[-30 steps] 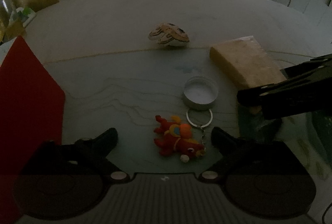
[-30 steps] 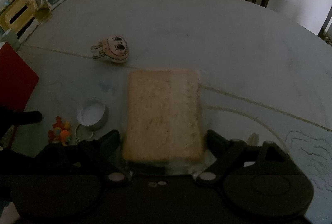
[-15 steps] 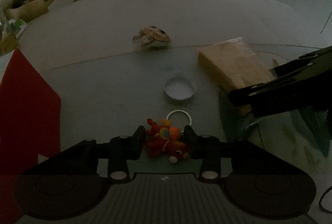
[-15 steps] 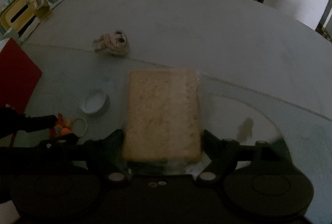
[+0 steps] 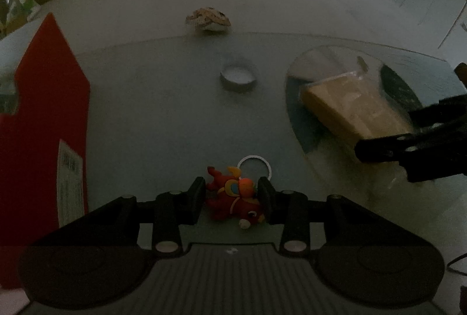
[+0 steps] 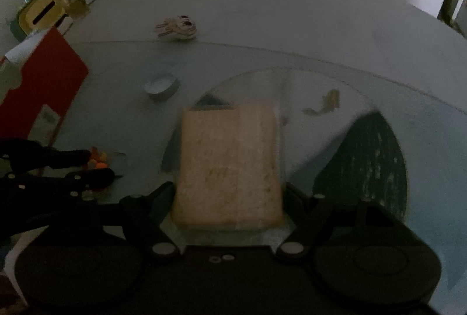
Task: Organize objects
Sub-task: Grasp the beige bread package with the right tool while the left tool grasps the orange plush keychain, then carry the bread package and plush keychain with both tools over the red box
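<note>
Dim, blurred, edge-warped fisheye views

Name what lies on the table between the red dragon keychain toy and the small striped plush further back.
In the left wrist view, a round metal lid lies open side up between the red dragon keychain toy and the small striped plush; otherwise bare table.
</note>
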`<state>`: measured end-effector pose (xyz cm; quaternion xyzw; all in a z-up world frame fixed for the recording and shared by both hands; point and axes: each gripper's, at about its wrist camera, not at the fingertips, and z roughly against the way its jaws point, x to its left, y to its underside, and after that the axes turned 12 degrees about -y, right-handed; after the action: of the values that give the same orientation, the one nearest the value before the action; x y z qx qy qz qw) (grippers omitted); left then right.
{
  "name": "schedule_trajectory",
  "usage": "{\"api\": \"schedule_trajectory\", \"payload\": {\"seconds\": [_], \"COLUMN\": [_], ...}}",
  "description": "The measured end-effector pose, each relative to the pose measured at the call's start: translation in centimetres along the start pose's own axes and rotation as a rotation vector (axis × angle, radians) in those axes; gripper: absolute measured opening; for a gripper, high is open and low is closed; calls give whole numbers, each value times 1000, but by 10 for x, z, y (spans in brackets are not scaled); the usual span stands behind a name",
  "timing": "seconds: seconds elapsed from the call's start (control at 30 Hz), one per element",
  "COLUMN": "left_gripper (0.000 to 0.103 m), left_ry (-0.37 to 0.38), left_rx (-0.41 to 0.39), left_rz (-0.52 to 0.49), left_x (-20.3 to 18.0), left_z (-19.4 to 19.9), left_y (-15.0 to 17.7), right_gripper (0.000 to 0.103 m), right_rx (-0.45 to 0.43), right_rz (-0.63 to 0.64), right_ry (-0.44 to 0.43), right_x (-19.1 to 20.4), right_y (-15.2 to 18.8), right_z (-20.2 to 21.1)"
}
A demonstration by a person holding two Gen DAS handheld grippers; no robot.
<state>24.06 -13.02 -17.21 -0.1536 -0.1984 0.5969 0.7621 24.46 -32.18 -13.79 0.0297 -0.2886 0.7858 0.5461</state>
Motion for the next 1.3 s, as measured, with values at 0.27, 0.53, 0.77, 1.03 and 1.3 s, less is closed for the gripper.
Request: {"api": "schedule_trajectory", "payload": {"seconds": [0.27,0.53,0.77,1.03,1.3], "left_gripper": [38,38,38,38,38], "left_ry": [57,105,123,137,140], "left_rx": [14,0,-24,-59,-115], "left_rz": [45,62,63,89,101], "left_x": [15,29,46,77,117], "left_z": [25,52,74,96,118], "left_y": [15,22,14,8,2], "right_gripper": [77,77,77,77,77], "right_rx": [-20,-40,-70,-112,-145], "right_rz": [-39,-82,-51,-14,22], "right_ry": [-31,-55,-77,-80,-85], "right_x": [13,30,64,104,141], "right_y": [25,35,28,11,-9], "right_z": [26,44,59,67,61]}}
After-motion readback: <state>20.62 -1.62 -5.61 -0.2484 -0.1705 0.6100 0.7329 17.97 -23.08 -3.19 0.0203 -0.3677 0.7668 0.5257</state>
